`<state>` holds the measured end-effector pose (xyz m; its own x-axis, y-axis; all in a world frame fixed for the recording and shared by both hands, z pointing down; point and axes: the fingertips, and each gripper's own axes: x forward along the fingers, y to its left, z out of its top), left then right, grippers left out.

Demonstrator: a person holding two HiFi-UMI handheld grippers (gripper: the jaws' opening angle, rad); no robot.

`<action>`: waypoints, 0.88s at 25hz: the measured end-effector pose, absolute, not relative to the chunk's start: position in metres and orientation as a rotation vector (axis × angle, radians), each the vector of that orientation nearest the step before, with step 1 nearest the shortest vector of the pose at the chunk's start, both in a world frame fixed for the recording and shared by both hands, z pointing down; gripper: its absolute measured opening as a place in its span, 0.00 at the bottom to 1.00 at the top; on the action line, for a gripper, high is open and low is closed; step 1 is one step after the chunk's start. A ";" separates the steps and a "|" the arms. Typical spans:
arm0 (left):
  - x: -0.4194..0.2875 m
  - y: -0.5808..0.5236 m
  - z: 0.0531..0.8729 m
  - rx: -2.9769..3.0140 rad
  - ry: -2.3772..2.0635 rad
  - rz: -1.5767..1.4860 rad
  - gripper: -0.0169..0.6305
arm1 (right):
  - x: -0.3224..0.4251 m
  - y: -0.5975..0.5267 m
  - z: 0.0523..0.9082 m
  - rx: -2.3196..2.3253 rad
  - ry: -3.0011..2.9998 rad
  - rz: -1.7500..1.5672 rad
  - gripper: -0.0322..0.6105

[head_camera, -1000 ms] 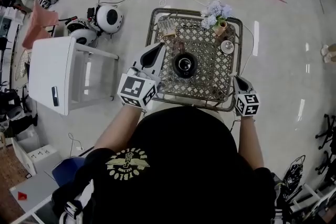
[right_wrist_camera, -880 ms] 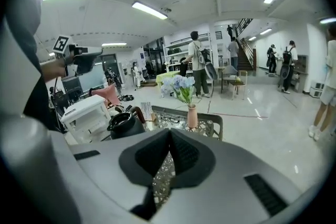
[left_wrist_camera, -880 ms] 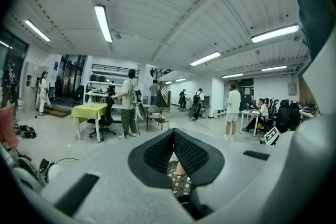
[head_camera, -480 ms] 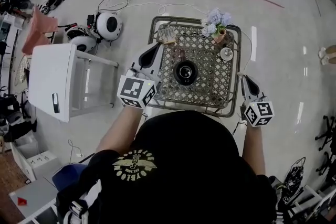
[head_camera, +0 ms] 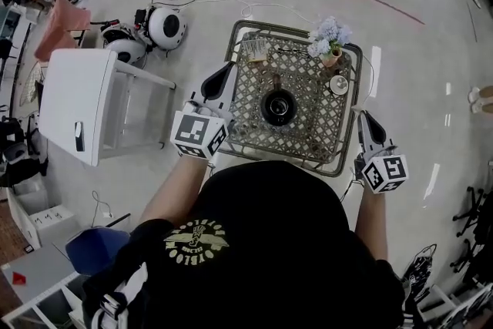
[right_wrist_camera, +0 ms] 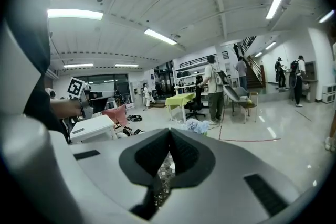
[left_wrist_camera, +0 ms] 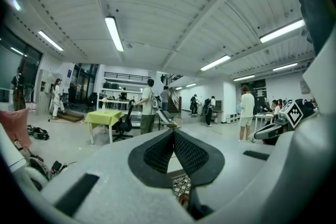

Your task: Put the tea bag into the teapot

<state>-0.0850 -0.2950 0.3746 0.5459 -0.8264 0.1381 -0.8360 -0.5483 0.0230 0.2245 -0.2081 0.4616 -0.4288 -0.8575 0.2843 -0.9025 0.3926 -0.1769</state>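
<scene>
My left gripper (head_camera: 219,75) is shut, pads meeting on nothing, at the lattice table's (head_camera: 308,131) left edge. My right gripper (head_camera: 362,119) is likewise shut and empty at its right edge. The teapot (head_camera: 278,105), dark and round, stands at the table's centre, mid-frame. A pale packet (head_camera: 253,50) lies at its upper left corner. A white side table (head_camera: 77,100) stands on the left. The floor (head_camera: 431,50) is pale and glossy.

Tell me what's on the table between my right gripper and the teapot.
Nothing: in the head view, only bare woven tabletop runs from the right gripper to the teapot. The small round white object sits farther back, near the flowers.
</scene>
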 end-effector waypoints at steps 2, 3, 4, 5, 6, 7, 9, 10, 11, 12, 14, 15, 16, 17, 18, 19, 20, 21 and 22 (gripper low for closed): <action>-0.096 -0.294 0.375 2.672 -1.472 0.173 0.02 | 0.211 -0.212 0.462 1.554 -2.514 0.463 0.07; -0.102 -0.293 0.375 2.665 -1.485 0.174 0.02 | 0.205 -0.214 0.462 1.536 -2.524 0.463 0.07; -0.108 -0.292 0.375 2.658 -1.497 0.174 0.02 | 0.198 -0.216 0.462 1.519 -2.533 0.461 0.07; -0.114 -0.291 0.375 2.650 -1.510 0.175 0.02 | 0.191 -0.218 0.462 1.500 -2.542 0.456 0.06; -0.120 -0.291 0.376 2.641 -1.522 0.176 0.02 | 0.184 -0.220 0.462 1.479 -2.551 0.451 0.07; -0.126 -0.290 0.376 2.631 -1.536 0.178 0.02 | 0.176 -0.221 0.463 1.455 -2.560 0.444 0.07; -0.138 -0.288 0.378 2.613 -1.559 0.181 0.02 | 0.160 -0.224 0.465 1.409 -2.577 0.436 0.07; -0.142 -0.287 0.378 2.606 -1.565 0.183 0.02 | 0.153 -0.225 0.465 1.391 -2.585 0.438 0.07; -0.147 -0.286 0.379 2.601 -1.569 0.185 0.02 | 0.145 -0.226 0.465 1.376 -2.593 0.441 0.07; -0.152 -0.285 0.379 2.598 -1.572 0.187 0.02 | 0.137 -0.227 0.464 1.361 -2.600 0.441 0.07; -0.165 -0.283 0.378 2.592 -1.582 0.191 0.02 | 0.120 -0.230 0.463 1.331 -2.616 0.439 0.07; -0.171 -0.283 0.379 2.587 -1.588 0.193 0.02 | 0.112 -0.231 0.462 1.318 -2.628 0.438 0.07; -0.178 -0.283 0.380 2.581 -1.594 0.195 0.02 | 0.104 -0.233 0.462 1.306 -2.641 0.436 0.07; -0.183 -0.284 0.382 2.576 -1.599 0.198 0.02 | 0.096 -0.235 0.463 1.295 -2.654 0.436 0.07; -0.189 -0.286 0.383 2.571 -1.604 0.201 0.02 | 0.089 -0.237 0.464 1.285 -2.664 0.439 0.07; -0.193 -0.288 0.385 2.566 -1.607 0.203 0.02 | 0.082 -0.239 0.465 1.273 -2.671 0.442 0.07; -0.198 -0.289 0.387 2.563 -1.608 0.204 0.02 | 0.075 -0.240 0.465 1.258 -2.677 0.445 0.07; -0.202 -0.289 0.387 2.560 -1.606 0.204 0.02 | 0.068 -0.239 0.465 1.243 -2.679 0.449 0.07; -0.205 -0.289 0.388 2.558 -1.602 0.203 0.02 | 0.062 -0.238 0.465 1.229 -2.678 0.452 0.07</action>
<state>-0.2047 -0.2893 0.3880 0.4323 -0.8846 0.1747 -0.9002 -0.4345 0.0275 0.0620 -0.2377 0.4649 -0.6494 -0.7117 0.2677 -0.7602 0.6166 -0.2049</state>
